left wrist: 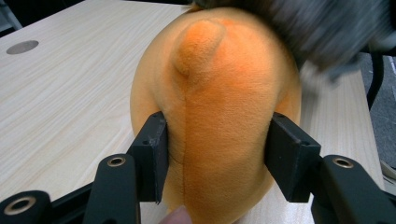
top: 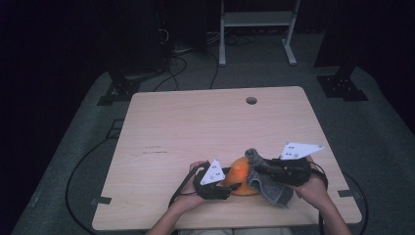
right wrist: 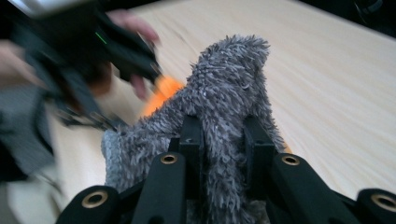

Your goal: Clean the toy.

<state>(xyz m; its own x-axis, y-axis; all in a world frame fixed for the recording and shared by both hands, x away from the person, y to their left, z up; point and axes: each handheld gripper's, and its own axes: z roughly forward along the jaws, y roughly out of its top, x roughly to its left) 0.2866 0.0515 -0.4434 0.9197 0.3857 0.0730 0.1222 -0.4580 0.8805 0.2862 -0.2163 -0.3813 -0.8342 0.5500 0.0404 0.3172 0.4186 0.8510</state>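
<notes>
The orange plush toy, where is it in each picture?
High view: the orange plush toy lies near the table's front edge, between the two hands.
Left gripper view: it sits in the middle, squeezed between the left tool's black jaws.
Right gripper view: a small orange patch peeks out left of centre, behind the grey fuzzy cloth.
Shared landmark: the grey fuzzy cloth, beside the toy in every view.

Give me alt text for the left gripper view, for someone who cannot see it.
An orange plush toy stands on a light wooden table, squeezed at its sides between the left gripper's two black jaws. A blurred grey fuzzy cloth hangs over the toy's top right.
</notes>
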